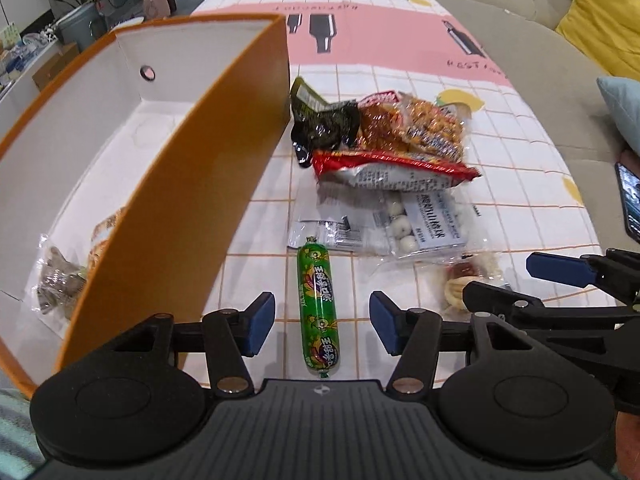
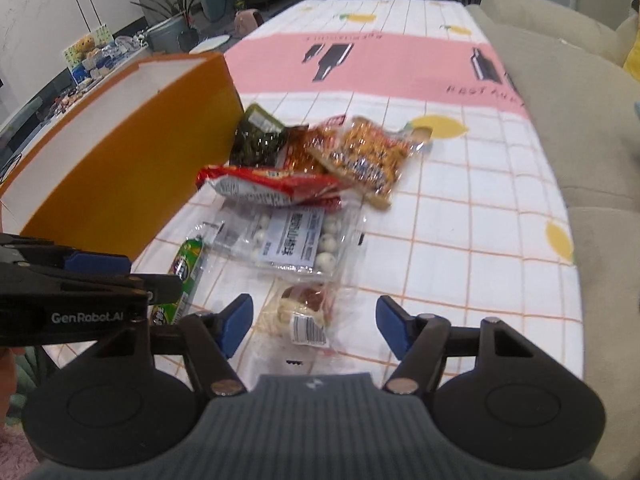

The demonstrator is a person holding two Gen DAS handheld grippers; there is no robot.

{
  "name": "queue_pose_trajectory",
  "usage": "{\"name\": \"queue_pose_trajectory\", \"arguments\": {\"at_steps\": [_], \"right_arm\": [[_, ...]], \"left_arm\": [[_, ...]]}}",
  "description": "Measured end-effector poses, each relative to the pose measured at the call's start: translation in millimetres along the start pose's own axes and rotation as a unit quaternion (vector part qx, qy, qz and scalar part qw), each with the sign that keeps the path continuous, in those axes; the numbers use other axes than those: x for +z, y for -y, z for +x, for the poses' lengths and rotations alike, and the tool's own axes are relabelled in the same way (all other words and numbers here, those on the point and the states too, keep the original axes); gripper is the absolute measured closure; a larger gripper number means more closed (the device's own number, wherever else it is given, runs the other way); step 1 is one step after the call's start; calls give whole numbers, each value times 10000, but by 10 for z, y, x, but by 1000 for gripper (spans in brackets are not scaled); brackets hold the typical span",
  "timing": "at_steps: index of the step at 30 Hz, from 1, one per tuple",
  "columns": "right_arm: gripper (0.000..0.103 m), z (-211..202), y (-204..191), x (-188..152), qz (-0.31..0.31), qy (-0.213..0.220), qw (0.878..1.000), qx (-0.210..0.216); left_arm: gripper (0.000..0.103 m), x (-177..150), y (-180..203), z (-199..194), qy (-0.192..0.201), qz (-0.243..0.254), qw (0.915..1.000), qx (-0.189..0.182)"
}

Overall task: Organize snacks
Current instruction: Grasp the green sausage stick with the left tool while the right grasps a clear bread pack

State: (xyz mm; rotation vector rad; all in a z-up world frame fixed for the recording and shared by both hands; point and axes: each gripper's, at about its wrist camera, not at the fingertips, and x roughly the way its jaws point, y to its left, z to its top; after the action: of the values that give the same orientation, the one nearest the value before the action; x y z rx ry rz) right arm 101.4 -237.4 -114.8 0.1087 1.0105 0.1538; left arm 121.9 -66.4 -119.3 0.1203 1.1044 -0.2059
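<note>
Both grippers hover over the checked tablecloth (image 1: 520,184) with jaws spread wide and nothing held: the left gripper (image 1: 322,328) straddles a green sausage stick (image 1: 318,306) lying lengthwise between its blue pads without touching them, and the right gripper (image 2: 314,326) frames a small clear-wrapped pastry (image 2: 302,312) just ahead of its fingertips. Beyond both tools lies a loose heap of snack packets, a clear bag of white balls (image 2: 296,240) nearest, then a red packet (image 1: 384,172), an orange crinkly bag (image 2: 368,156) and a dark green packet (image 1: 316,120). Left of the left gripper stands an orange box (image 1: 192,184) with white inside walls, holding a couple of wrapped snacks (image 1: 60,280) at its near end.
</note>
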Motion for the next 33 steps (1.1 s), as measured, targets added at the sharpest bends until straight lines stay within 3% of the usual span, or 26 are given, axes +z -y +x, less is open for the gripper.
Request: {"name": "queue_pose_trajectory", "arguments": {"at_steps": [10, 14, 19, 33], "right_arm": [[53, 218, 20, -13, 4, -266, 9994, 200], [55, 246, 34, -9, 13, -280, 9994, 219], [56, 259, 27, -4, -36, -271, 9994, 228], [61, 137, -33, -2, -178, -310, 9993, 144]], "left_arm": [[61, -6, -58, 236, -326, -169, 9993, -115], [71, -10, -88, 301, -431, -245, 9986, -194], [77, -1, -112, 312, -384, -281, 9985, -267], [79, -21, -119, 76, -194, -271, 9987, -392]]}}
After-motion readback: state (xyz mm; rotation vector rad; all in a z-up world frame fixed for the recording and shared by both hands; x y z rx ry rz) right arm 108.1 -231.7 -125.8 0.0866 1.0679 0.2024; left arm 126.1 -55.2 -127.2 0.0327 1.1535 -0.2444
